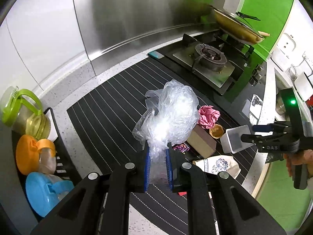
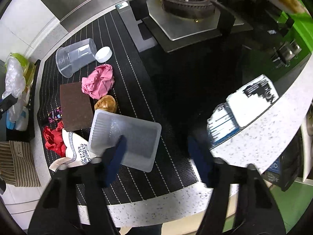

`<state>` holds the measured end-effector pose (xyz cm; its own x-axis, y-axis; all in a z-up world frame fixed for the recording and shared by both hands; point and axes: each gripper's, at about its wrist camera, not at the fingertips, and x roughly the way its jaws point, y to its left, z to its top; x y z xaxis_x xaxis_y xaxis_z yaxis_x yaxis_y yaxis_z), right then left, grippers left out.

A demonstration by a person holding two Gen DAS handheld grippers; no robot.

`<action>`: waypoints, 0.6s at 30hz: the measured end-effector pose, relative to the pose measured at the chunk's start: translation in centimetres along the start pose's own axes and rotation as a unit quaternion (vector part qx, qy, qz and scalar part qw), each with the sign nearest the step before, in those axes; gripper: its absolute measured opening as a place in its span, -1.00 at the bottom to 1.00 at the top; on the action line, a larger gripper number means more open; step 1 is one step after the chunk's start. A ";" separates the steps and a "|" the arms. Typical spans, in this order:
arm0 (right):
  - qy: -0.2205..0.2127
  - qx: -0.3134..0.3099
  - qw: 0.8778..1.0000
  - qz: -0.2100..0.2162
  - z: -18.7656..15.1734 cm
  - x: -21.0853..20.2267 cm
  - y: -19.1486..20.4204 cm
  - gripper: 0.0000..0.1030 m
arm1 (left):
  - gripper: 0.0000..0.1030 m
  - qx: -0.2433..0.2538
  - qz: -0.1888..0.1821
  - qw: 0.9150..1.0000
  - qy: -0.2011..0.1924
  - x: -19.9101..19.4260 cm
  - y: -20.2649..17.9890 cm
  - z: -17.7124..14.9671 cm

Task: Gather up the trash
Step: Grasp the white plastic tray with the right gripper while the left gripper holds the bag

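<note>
Left wrist view: the left gripper (image 1: 158,156) occupies the lower centre of the frame, its blue fingers (image 1: 147,168) closed on the gathered neck of a clear plastic bag (image 1: 170,113), which billows upward at centre over a black striped mat (image 1: 109,117). To the right of the bag lie a crumpled pink paper (image 1: 208,115), a brown block (image 1: 203,139), a small brown paper cup (image 1: 216,130) and a clear plastic tray (image 1: 235,139); a white printed wrapper (image 1: 221,165) lies lower right. The right gripper (image 1: 252,133) enters from the right edge, with one finger reaching the tray. A gas stove (image 1: 210,58) sits at upper right, with a lidded pan (image 1: 236,27) behind it. Three jugs with green (image 1: 19,107), orange (image 1: 29,154) and blue lids (image 1: 43,192) stand in a black rack (image 1: 56,148) at the left edge.

Right wrist view: the right gripper (image 2: 156,156) stands wide open at lower centre; its left finger (image 2: 115,156) lies over the near edge of the plastic tray (image 2: 125,135), the right finger well apart from it. Whether the finger touches the tray cannot be told. Left of the tray are the brown block (image 2: 75,105), the pink paper (image 2: 98,81), the brown cup (image 2: 106,103), a red crumpled paper (image 2: 52,139) and the printed wrapper (image 2: 76,150). An overturned clear cup (image 2: 75,55) and a white cap (image 2: 103,54) lie at upper left. The bag (image 2: 14,82) shows at the left edge. The stove (image 2: 187,5) fills the top, and printed labels (image 2: 244,105) lie at right
</note>
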<state>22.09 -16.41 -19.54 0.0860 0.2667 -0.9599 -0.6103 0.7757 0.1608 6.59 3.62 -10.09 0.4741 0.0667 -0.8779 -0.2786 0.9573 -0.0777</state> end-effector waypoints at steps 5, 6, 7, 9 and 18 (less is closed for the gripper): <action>-0.003 0.002 1.000 0.009 -0.2 0.4 -0.6 -0.84 | -0.72 0.004 -0.005 1.000 0.007 0.3 -0.2 -0.1; -0.007 0.002 1.000 0.009 -0.4 0.2 -0.6 -0.90 | -0.72 0.006 -0.006 1.000 0.008 0.2 -0.3 -0.1; -0.011 0.003 1.000 0.011 -0.5 0.0 -0.7 -0.96 | -0.72 0.008 -0.007 1.000 0.008 0.2 -0.4 -0.1; -0.020 0.006 1.000 0.010 -0.6 -0.8 -0.7 -0.95 | -0.72 0.016 -0.011 1.000 0.006 -0.1 -0.8 -0.1; -0.109 0.067 0.992 -0.013 -5.4 -9.7 -1.3 -0.96 | -0.72 0.103 -0.064 0.992 -0.023 -3.8 -5.4 0.3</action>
<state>17.76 -23.09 -11.68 0.2776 0.3512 -0.8942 -0.4973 0.8489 0.1790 6.51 -1.70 -6.16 0.5342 -0.0517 -0.8438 -0.0380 0.9957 -0.0851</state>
